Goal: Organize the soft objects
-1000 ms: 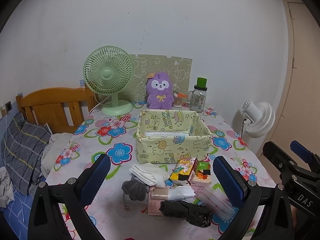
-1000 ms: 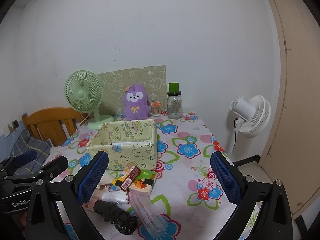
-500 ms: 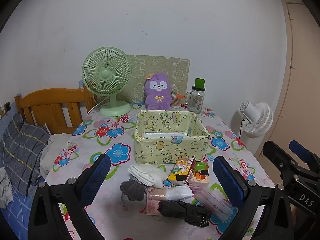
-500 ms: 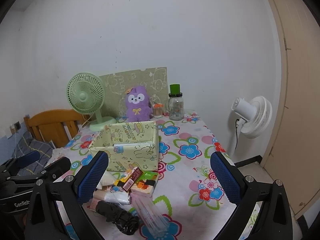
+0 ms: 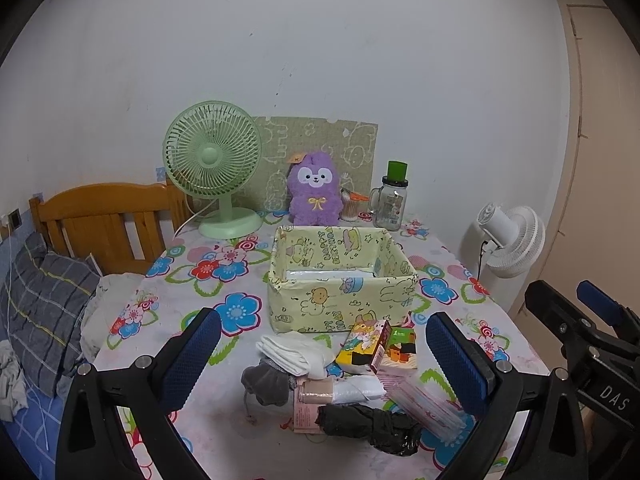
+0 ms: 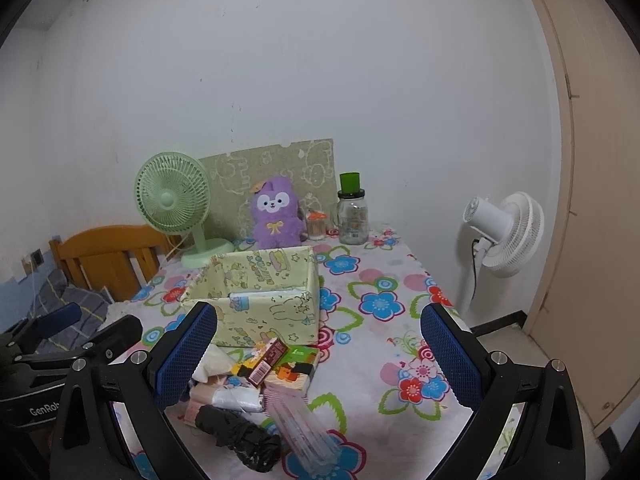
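Note:
A yellow-green patterned box [image 5: 344,276] [image 6: 260,300] stands mid-table on the floral cloth. In front of it lies a small heap: a folded white cloth [image 5: 296,354], a grey soft item [image 5: 266,382], a black crumpled bundle [image 5: 368,426] [image 6: 236,432], a white wrapped roll [image 5: 358,388], colourful cartons [image 5: 364,346] [image 6: 292,368] and a clear pink packet [image 5: 424,404] [image 6: 300,428]. A purple plush [image 5: 315,195] [image 6: 276,220] sits at the back. My left gripper [image 5: 322,364] hangs open above the heap. My right gripper [image 6: 318,354] is open too, over the heap's right side. Both hold nothing.
A green desk fan [image 5: 214,168] and a glass jar with green lid [image 5: 390,202] stand at the table's back. A wooden bed frame [image 5: 100,216] with bedding lies left. A white floor fan [image 6: 502,232] and a door are to the right.
Both grippers have risen and drawn back slightly, so the table sits lower in view. Nothing on the table has moved; both stay open.

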A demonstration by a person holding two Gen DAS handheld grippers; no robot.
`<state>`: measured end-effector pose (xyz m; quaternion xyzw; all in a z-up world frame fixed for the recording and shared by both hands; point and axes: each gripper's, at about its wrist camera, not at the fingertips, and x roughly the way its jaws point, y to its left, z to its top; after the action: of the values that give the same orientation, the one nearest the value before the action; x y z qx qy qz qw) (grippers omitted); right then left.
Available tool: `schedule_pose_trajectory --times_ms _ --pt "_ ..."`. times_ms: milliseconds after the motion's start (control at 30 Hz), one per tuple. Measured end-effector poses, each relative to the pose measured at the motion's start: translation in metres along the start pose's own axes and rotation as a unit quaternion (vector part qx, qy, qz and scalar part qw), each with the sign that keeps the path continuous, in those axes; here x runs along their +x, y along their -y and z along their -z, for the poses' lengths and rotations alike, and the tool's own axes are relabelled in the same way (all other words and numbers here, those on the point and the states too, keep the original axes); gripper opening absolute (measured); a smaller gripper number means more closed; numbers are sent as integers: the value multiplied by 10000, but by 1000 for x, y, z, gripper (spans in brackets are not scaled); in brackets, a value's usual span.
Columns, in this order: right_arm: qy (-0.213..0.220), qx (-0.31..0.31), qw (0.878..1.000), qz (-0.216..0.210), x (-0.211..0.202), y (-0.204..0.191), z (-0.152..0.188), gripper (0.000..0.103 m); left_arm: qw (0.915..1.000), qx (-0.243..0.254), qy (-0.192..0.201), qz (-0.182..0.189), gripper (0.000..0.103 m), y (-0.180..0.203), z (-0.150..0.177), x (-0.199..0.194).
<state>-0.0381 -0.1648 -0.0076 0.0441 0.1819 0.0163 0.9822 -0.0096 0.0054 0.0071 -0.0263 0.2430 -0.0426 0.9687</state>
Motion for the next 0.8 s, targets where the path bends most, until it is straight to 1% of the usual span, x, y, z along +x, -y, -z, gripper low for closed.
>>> schedule_pose_trajectory --times_ms 100,467,800 --pt "2 75 10000 -57 -1 2 -1 103 10000 11 34 23 103 0 0 -2" --pt "-57 55 10000 -5 0 1 -1 103 10000 21 10 -91 103 0 2 -2" --pt "-79 44 10000 28 1 2 0 103 10000 31 -2 -80 103 1 3 -1"
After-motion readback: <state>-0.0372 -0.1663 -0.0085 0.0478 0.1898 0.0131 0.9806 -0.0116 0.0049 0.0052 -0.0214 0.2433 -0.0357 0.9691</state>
